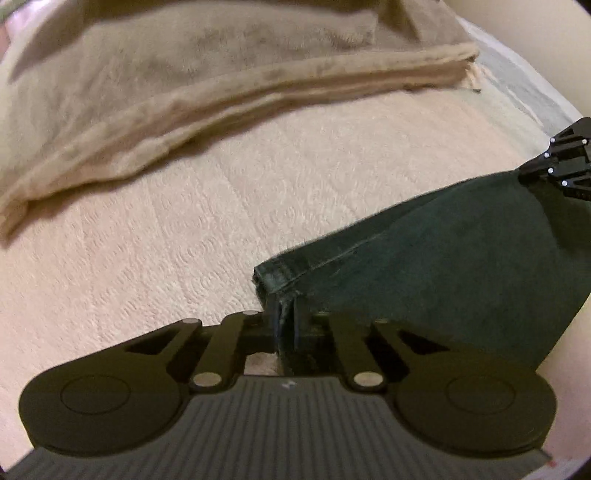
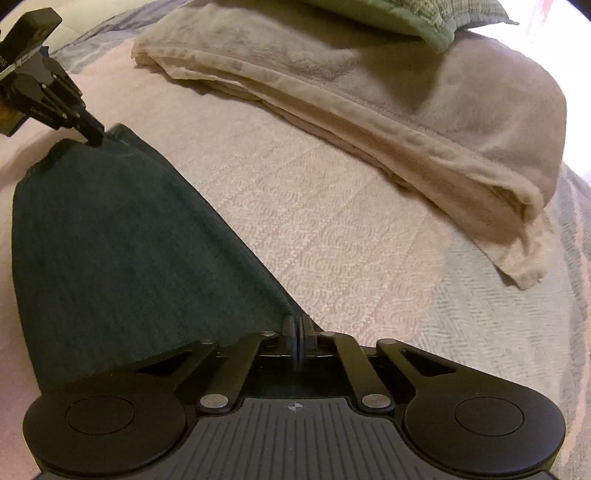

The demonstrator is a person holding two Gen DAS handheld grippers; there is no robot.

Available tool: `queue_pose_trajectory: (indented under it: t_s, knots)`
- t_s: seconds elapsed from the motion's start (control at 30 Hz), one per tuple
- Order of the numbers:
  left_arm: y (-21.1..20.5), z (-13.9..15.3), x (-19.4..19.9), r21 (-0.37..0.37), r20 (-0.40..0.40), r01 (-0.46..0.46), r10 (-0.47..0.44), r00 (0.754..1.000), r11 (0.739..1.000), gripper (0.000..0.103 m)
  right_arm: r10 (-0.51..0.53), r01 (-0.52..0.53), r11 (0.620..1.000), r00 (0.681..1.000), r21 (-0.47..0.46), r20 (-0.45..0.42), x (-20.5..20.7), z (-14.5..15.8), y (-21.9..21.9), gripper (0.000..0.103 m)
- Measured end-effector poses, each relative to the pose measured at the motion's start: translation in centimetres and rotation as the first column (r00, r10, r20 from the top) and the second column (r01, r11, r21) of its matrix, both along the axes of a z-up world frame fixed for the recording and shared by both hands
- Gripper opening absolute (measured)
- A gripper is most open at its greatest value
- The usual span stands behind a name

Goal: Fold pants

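Observation:
Dark green pants (image 1: 461,251) hang stretched between both grippers above a pink bedspread (image 1: 166,229). In the left wrist view my left gripper (image 1: 286,332) is shut on the stitched hem at one corner. My right gripper (image 1: 526,173) pinches the far corner at the right edge. In the right wrist view the pants (image 2: 110,240) fill the left side, and my right gripper (image 2: 297,328) is shut on their near corner. The left gripper (image 2: 94,138) holds the far corner at upper left. The cloth below the held edge is hidden behind the gripper bodies.
A folded beige blanket (image 2: 388,110) lies across the back of the bed, with a green pillow (image 2: 424,22) on top of it. The same blanket (image 1: 184,92) shows in the left wrist view. A pale green striped cover (image 2: 498,332) borders the pink bedspread (image 2: 314,221).

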State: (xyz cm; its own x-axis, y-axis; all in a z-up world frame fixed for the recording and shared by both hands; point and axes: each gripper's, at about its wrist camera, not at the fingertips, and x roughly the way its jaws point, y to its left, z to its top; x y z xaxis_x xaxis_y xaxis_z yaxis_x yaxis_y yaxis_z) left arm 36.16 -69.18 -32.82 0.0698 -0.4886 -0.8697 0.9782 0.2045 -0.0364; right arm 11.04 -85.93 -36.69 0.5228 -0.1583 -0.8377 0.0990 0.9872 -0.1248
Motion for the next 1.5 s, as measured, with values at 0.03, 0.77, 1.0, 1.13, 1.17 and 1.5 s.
queue_pose_trajectory:
  t_s: [0.03,0.77,1.0,1.13,1.17,1.5]
  knots:
    - [0.3,0.6,0.1,-0.019,0.014,-0.009,0.009,1.0,1.0,0.004,0.006,-0.006,1.0,1.0,-0.018,0.007,-0.1,0.5,0.2,0.0]
    - [3.9,2.6,-4.3,-0.018,0.136,-0.034,0.036,0.99,0.999,0.015,-0.458,0.439,0.886,0.879,0.146,0.133,-13.0,1.3,4.0,0.044]
    - [3.2,1.6,-12.9,0.094,0.173,0.098,-0.113,0.978,0.991,0.015,-0.629,0.582,0.767,0.766,0.271,0.134,-23.3,2.5,7.1,0.045]
    - [-0.1,4.7,-20.3,0.034,0.179,0.219,-0.222,0.959,0.975,0.019,-0.753,0.708,0.658,0.631,0.256,0.188,-29.2,5.1,7.2,0.046]
    - [-1.5,5.4,-23.3,0.015,0.189,0.296,-0.294,0.937,0.955,0.023,-0.79,0.747,0.613,0.584,0.257,0.185,-30.8,5.3,6.9,0.046]
    - [-11.8,2.4,-49.9,-0.047,0.35,0.869,-0.807,0.475,0.492,0.033,-0.929,0.866,0.37,0.336,0.337,0.156,-41.3,4.7,4.2,0.046]
